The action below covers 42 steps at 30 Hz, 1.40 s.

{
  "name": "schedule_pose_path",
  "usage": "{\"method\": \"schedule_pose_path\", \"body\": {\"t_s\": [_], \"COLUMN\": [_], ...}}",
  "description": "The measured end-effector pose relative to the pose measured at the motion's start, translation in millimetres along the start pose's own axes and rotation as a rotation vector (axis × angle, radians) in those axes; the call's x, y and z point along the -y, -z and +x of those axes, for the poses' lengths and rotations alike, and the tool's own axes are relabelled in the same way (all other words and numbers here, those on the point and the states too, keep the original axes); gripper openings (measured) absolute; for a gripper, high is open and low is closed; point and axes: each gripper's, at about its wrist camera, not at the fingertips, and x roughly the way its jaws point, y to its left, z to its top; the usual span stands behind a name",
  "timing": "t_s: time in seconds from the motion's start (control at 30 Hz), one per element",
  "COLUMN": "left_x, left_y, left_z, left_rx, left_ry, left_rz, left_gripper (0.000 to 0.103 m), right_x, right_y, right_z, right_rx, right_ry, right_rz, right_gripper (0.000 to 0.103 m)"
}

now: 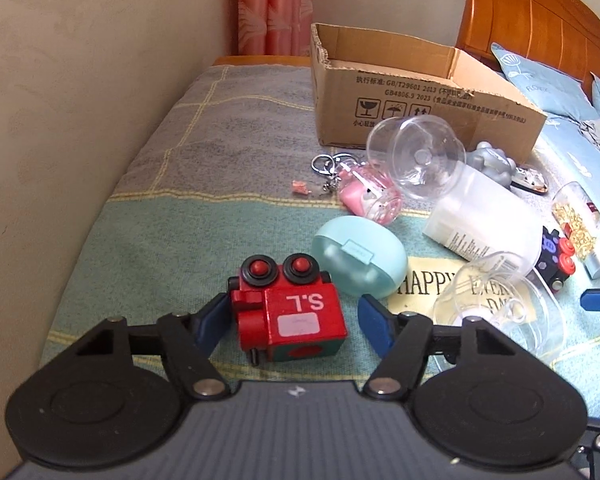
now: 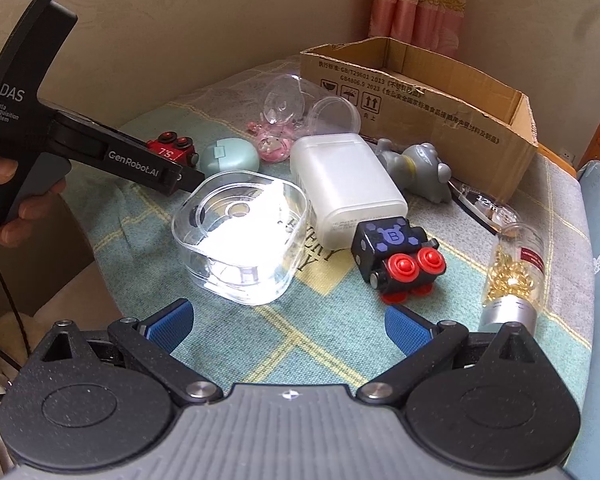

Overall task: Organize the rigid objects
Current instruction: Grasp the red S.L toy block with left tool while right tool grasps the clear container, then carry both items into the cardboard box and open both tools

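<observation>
Left wrist view
- Task thing: red toy engine (image 1: 300, 308), lying on the bed (image 1: 160, 200) near the left side of the clutter, "S.L" face up, with a teal oval case (image 1: 360, 260) just beyond it on the right.
- Tool state: left tool (image 1: 295, 310) partly spread and straddling the engine. The left pad looks to be at or against the toy's flank, and the right pad stands clear of it with blanket showing between. Nothing is pinched yet.
- Risk, uneven contact: if one pad meets the toy first, it may be shoved or twisted to the right into the teal case rather than gripped.
- Risk, footing: the soft blanket gives little resistance, so the engine could tip on its wheels as the pads meet it.
- Risk, destination: the cardboard box (image 1: 420, 100) lies far right behind the clear cup (image 1: 420, 160) and other items, and a low carry could knock them.

Right wrist view
- Tool state: right tool (image 2: 288, 316) spread wide, empty and touching nothing, with only blanket between its pads.
- Nearby things: clear square case (image 2: 240, 240) just beyond the left pad, and black toy engine (image 2: 396, 256) beyond the right pad.
- Left tool seen from here: its tip is low beside the red engine, but the grip itself is hidden.
- Risk, crowding: a descent here could catch the clear case's rim or nudge the bead vial (image 2: 512, 272) at the right.
- Risk, two tools: both work the same small patch, so they could clash.
</observation>
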Motion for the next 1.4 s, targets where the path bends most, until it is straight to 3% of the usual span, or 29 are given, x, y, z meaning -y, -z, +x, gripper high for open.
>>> {"method": "schedule_pose_path", "body": {"t_s": [0.3, 0.63, 0.73, 0.97, 1.4], "left_x": [-4.1, -9.1, -9.3, -9.3, -10.3], "left_y": [-1.1, -2.6, -2.6, -2.7, -11.2], "left_z": [1.3, 1.2, 0.3, -0.6, -29.9], "left_rx": [0.009, 0.008, 0.01, 0.008, 0.021], "left_ry": [0.025, 0.038, 0.032, 0.027, 0.057], "left_rz": [0.008, 0.0, 0.003, 0.01, 0.029], "left_gripper": [0.065, 0.062, 0.059, 0.055, 0.053], "right_x": [-23.9, -33.5, -34.1, -39.8, -31.5], "right_y": [-25.5, -44.8, -48.6, -50.1, -53.4], "right_z": [21.5, 41.6, 46.0, 53.0, 22.2], "right_rx": [0.001, 0.004, 0.012, -0.014, 0.034], "right_ry": [-0.121, -0.143, -0.133, -0.03, -0.032], "right_rz": [-0.089, -0.115, -0.104, -0.121, -0.124], "right_gripper": [0.103, 0.103, 0.102, 0.081, 0.08]}}
